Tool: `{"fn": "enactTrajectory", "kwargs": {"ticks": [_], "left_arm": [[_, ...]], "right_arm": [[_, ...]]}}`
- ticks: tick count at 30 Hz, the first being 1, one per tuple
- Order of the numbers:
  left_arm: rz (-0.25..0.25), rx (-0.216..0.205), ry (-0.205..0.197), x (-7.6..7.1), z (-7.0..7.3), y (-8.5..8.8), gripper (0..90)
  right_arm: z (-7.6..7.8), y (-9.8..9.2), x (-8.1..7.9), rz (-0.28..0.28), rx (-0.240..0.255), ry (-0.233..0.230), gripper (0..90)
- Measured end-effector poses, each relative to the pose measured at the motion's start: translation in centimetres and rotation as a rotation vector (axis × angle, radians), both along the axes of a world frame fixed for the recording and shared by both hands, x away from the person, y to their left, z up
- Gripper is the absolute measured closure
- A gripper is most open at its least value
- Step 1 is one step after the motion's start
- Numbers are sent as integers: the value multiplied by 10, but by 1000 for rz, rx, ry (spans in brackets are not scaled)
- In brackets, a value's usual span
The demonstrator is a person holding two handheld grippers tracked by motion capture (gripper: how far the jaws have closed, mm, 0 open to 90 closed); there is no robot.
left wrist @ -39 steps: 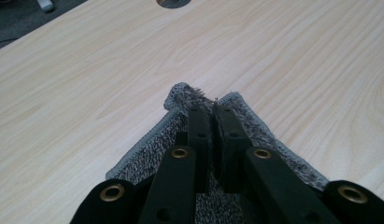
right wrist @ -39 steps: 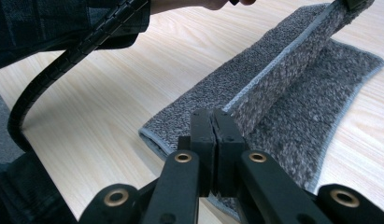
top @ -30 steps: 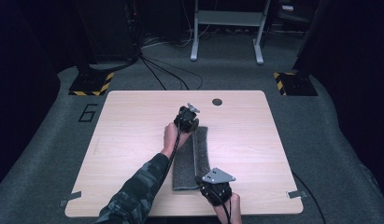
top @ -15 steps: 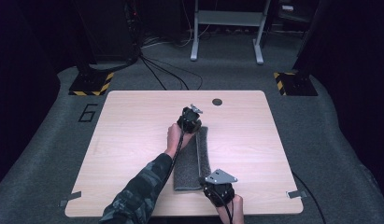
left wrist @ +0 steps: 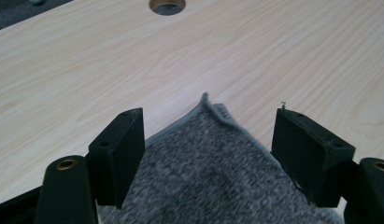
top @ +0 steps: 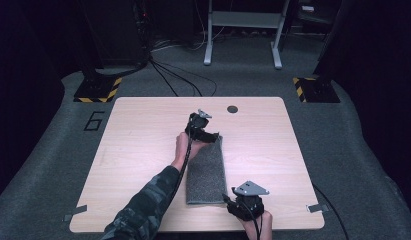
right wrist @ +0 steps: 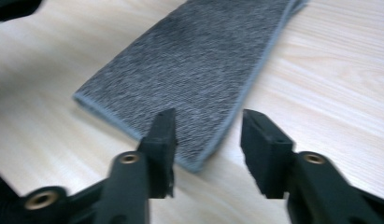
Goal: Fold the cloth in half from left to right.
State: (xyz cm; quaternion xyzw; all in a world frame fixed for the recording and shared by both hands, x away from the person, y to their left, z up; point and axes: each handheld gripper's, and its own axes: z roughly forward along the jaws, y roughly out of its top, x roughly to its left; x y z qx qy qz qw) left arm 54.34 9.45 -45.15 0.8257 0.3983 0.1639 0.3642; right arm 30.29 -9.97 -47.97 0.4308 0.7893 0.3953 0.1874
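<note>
Towel (top: pixel 207 172) lies folded on bare table (top: pixel 143 150), a round hole (top: pixel 232 109) beyond.

A pale wooden table (top: pixel 143 150) stands on grey carpet (top: pixel 53 165), dark surroundings.

Grey folded towel (top: pixel 207 172) — a flat, narrow strip lying mid-table.

My folded grey knitted cloth (top: pixel 207 172) looks rough and matt; the pale wood-grain tabletop (top: pixel 138 150) is smooth, faintly satin.
</note>
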Motion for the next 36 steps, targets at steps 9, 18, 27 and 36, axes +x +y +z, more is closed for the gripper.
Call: {"fn": "enactTrajectory", "kwargs": {"ticks": [9,18,27,36], "left_arm": [[107,73,58,4,-26,43,244],[140,153,78,5,-47,49,245],[135,181,69,0,-55,53,246],[126,165,72,-7,-57,62,243]], "right_arm": [[-11,4,29,-5,-55,22,403],[-39,15,39,-23,-118,77,344],[-40,9,34,-13,-122,71,338],[-41,11,22,3,-106,78,339]]}}
